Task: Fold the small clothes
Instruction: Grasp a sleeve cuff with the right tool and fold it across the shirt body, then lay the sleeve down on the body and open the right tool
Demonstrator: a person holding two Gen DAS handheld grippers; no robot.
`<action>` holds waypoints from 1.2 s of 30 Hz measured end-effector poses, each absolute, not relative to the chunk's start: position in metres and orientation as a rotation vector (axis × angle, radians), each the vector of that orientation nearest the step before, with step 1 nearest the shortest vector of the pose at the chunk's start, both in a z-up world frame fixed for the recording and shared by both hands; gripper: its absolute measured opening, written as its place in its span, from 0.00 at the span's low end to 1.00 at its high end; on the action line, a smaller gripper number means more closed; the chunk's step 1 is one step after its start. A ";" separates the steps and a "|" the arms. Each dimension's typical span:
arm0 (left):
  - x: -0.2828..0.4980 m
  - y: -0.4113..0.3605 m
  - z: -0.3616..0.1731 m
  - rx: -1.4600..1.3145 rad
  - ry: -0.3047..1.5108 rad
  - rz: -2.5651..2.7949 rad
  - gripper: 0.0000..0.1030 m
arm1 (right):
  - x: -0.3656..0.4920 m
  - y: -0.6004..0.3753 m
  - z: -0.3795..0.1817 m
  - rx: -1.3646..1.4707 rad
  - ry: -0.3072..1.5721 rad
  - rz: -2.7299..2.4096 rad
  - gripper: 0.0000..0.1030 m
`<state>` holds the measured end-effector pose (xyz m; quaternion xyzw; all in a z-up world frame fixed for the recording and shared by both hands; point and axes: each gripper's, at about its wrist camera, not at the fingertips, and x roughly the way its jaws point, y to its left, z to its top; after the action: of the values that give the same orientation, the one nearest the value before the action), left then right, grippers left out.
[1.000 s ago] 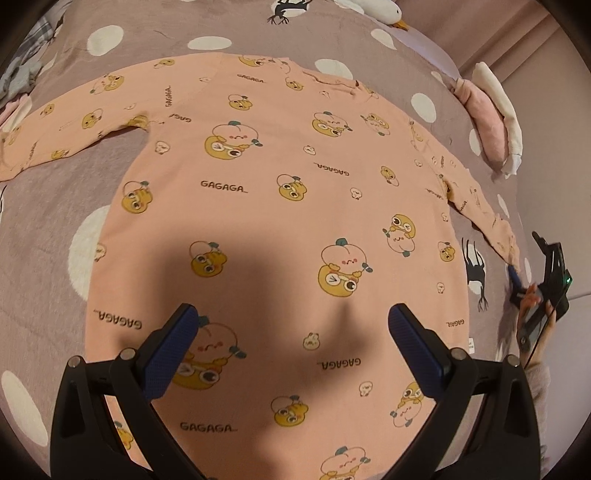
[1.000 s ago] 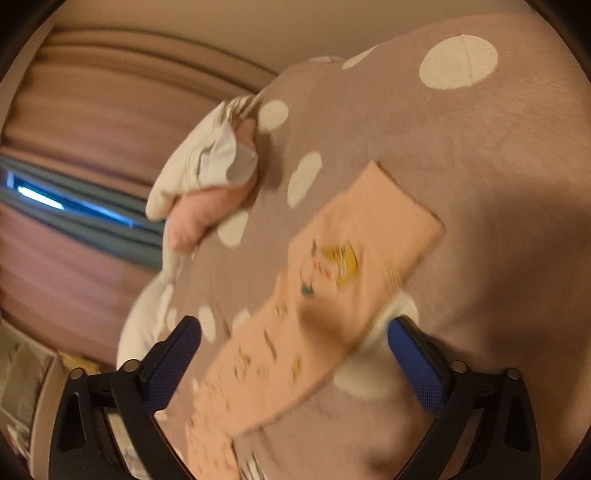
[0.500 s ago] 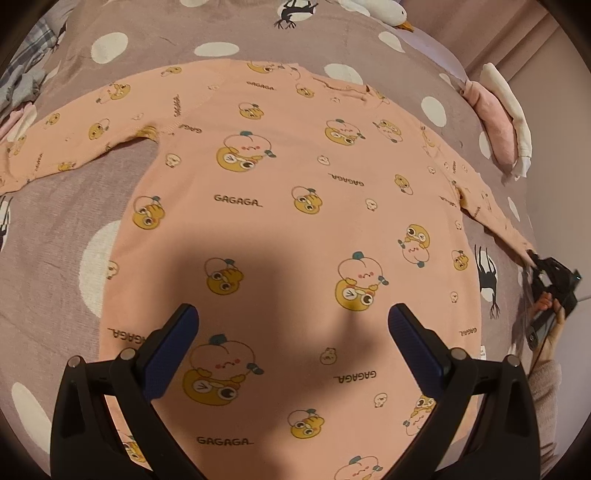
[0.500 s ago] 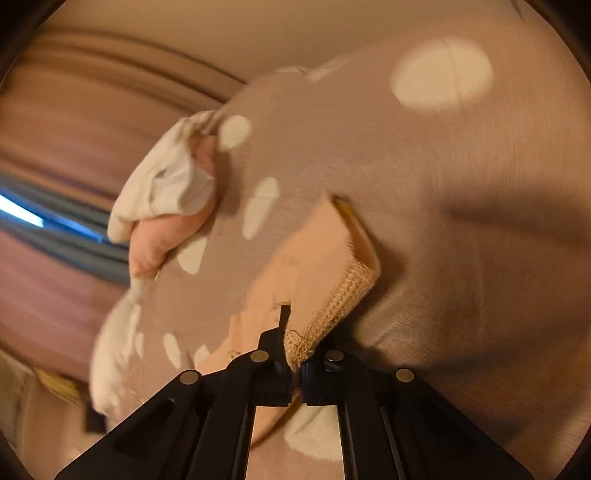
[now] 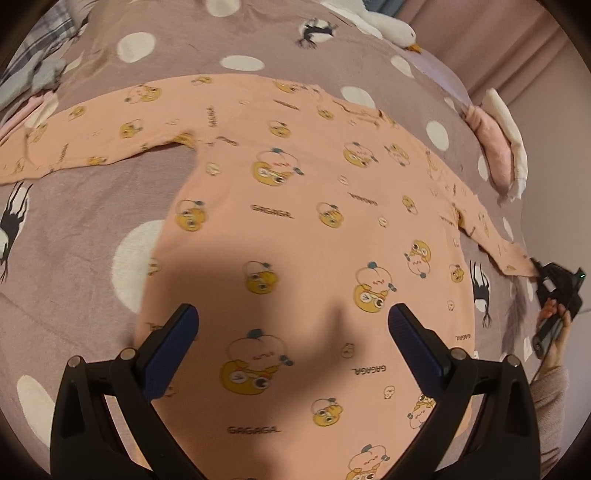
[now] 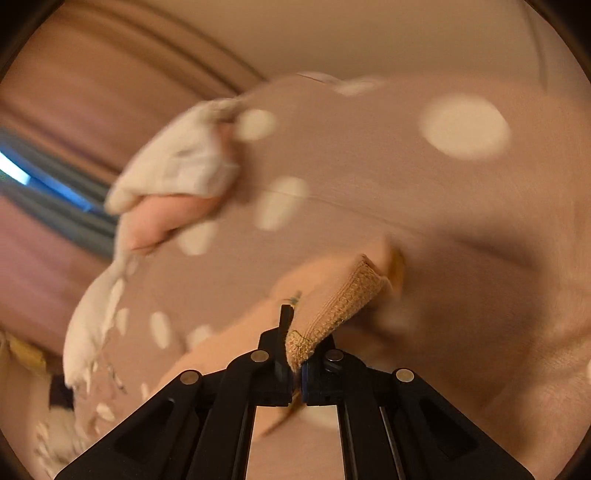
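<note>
A peach long-sleeved top [image 5: 295,229] with yellow cartoon prints lies flat on the spotted bedspread, both sleeves stretched out sideways. My left gripper [image 5: 293,325] hovers open above its lower body, nothing between the blue pads. At the right edge of the left wrist view, my right gripper [image 5: 541,271] holds the end of the right sleeve. In the right wrist view that gripper [image 6: 293,363] is shut on the ribbed sleeve cuff [image 6: 332,306], which is lifted off the bed and folded upward.
The mauve bedspread [image 5: 92,229] has white dots and black bird prints. A pink and white folded bundle [image 5: 495,147] lies at the right edge of the bed, also blurred as the bundle [image 6: 173,184]. A white goose toy [image 5: 384,26] and plaid cloth [image 5: 33,62] lie at the far side.
My right gripper went from open over the sleeve end to shut on the cuff, then rose with it. The left gripper drifted back, showing more of the top.
</note>
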<state>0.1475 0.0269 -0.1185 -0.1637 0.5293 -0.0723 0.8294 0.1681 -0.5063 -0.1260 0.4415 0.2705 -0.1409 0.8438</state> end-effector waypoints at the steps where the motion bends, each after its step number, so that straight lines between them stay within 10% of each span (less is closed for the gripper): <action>1: 0.147 0.030 -0.119 -0.356 1.123 -0.151 1.00 | 0.174 -0.498 -0.111 0.897 0.568 -0.279 0.03; 16: 0.133 0.098 -0.108 -0.424 1.051 -0.116 0.99 | 0.285 -0.235 0.025 0.327 0.610 0.058 0.03; 32: 0.132 0.164 -0.119 -0.499 1.046 0.000 0.99 | 0.318 0.038 -0.136 -0.372 0.872 0.231 0.03; 36: 0.138 0.167 -0.115 -0.486 1.038 0.025 1.00 | 0.309 0.047 -0.156 -0.460 0.930 0.282 0.35</action>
<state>0.1379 0.1675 -0.1148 -0.2299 0.4911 0.0116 0.8402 0.3092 0.0467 -0.1562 -0.2192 0.4431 0.1344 0.8588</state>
